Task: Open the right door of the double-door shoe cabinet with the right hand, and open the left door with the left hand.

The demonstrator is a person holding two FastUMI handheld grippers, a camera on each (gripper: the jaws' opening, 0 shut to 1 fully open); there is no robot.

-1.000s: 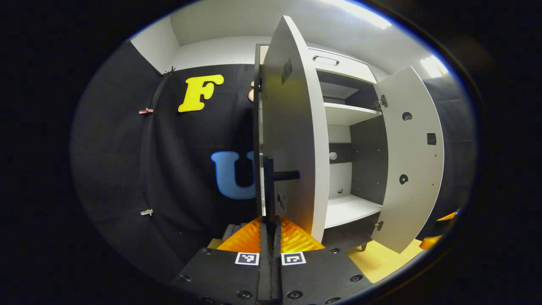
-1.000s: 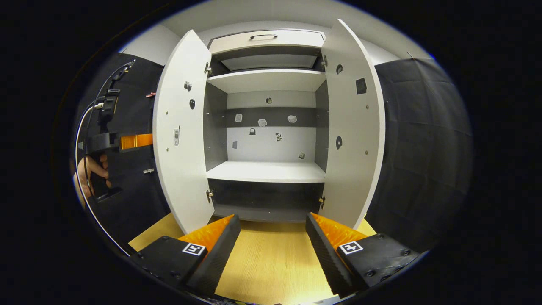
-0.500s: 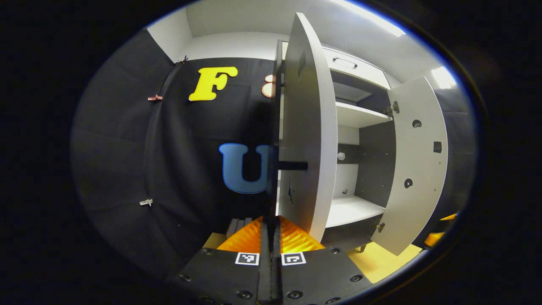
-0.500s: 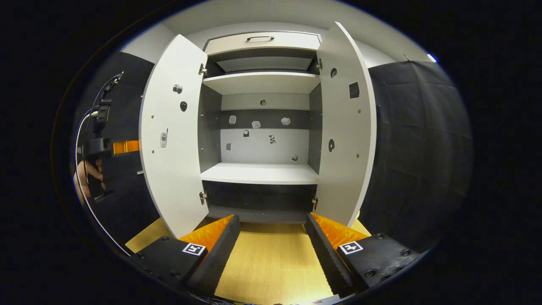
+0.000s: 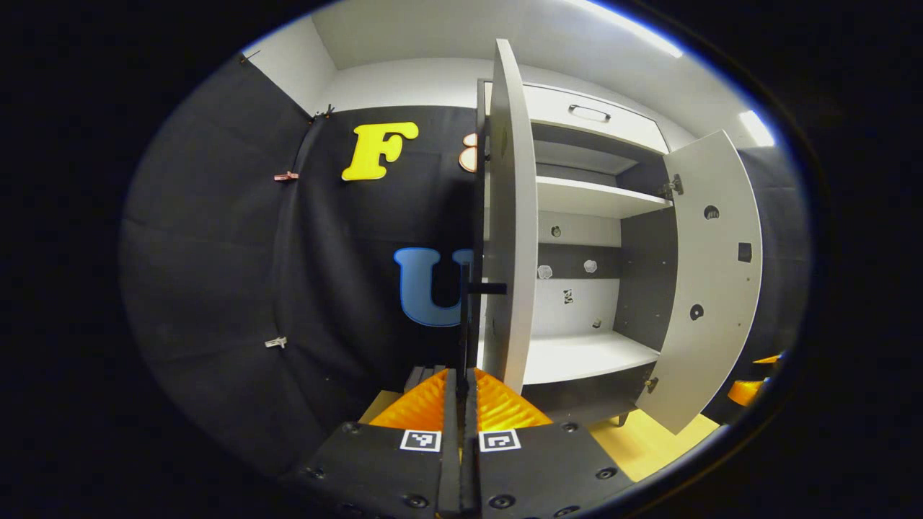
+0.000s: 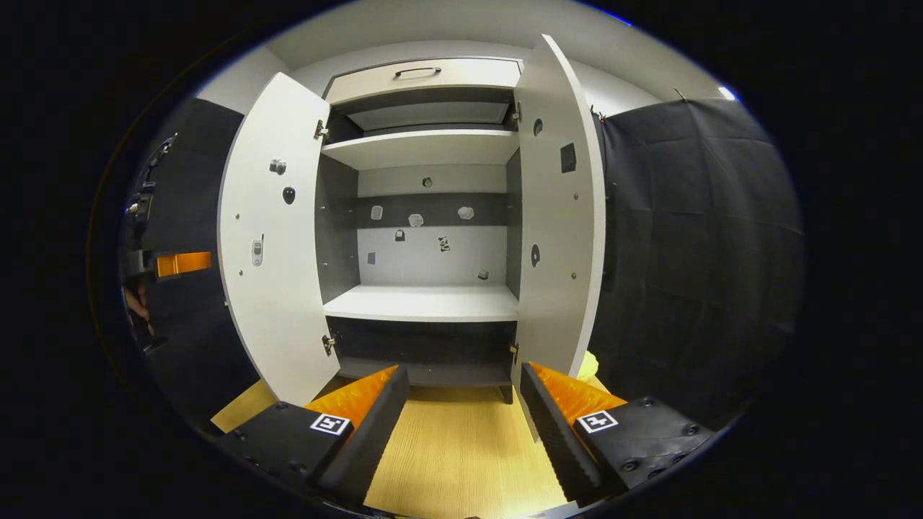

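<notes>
- Shoe cabinet [image 6: 422,303] stands upright on the wood floor [image 6: 461,447], tall axis vertical, open front facing the right claw's camera.
- Left door [image 6: 270,238] swung out wide, inner face showing; in the left gripper view the same door [image 5: 510,216] is seen nearly edge-on, long axis vertical, free edge pointing toward the camera.
- Right door [image 6: 559,223] also swung out, inner face with holes and a dark square patch visible; in the left gripper view it [image 5: 710,281] stands open at the far side.
- Left claw [image 5: 460,393]: fingers pressed together on the thin vertical bar of the left door's black handle [image 5: 472,288], whose short peg runs horizontally into the door.
- Right claw [image 6: 461,414]: fingers spread apart, holding nothing, low in front of the cabinet, over the floor, clear of both doors.
- The left claw also shows at the far left of the right gripper view [image 6: 162,263], beside the left door's outer face, with a hand [image 6: 135,306] below it.
- Inside: 2 white shelves [image 6: 422,148], nothing standing on them; small fittings dot the back panel.
- Drawer front with a handle [image 6: 418,71] tops the cabinet.
</notes>
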